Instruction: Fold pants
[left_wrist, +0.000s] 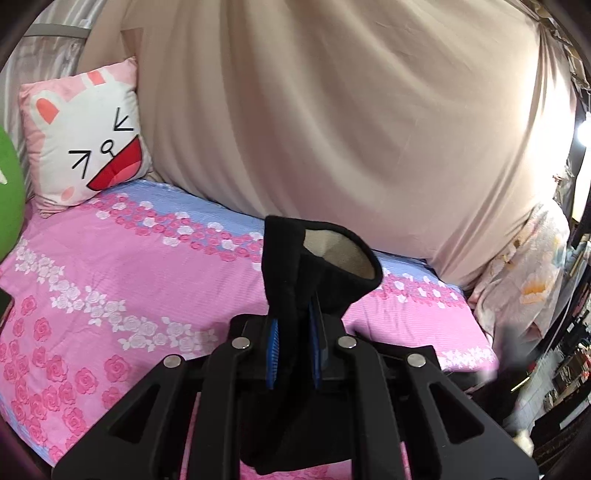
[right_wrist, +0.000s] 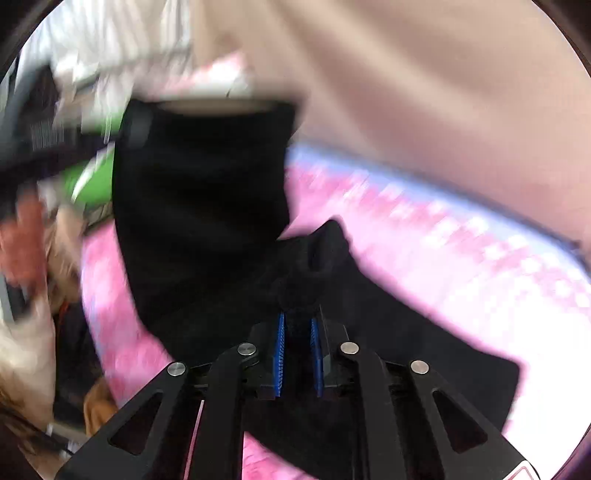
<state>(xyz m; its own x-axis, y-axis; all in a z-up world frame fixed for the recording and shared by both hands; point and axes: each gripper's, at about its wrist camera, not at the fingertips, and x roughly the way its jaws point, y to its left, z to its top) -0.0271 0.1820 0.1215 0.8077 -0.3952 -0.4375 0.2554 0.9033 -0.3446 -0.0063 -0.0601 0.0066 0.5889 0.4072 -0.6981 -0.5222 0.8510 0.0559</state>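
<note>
The black pants (left_wrist: 295, 266) are lifted above the pink flowered bed sheet (left_wrist: 110, 288). My left gripper (left_wrist: 293, 350) is shut on a bunched edge of the pants; a beige lining shows in the fold above the blue pads. In the right wrist view, my right gripper (right_wrist: 297, 350) is shut on another part of the black pants (right_wrist: 203, 206), which hang up and to the left and spread below to the right. That view is motion-blurred.
A pink rabbit cushion (left_wrist: 85, 136) leans at the bed's back left beside a green object (left_wrist: 9, 192). A beige drape (left_wrist: 351, 110) covers the wall behind the bed. Floral cloth (left_wrist: 528, 273) and cluttered shelves stand at the right.
</note>
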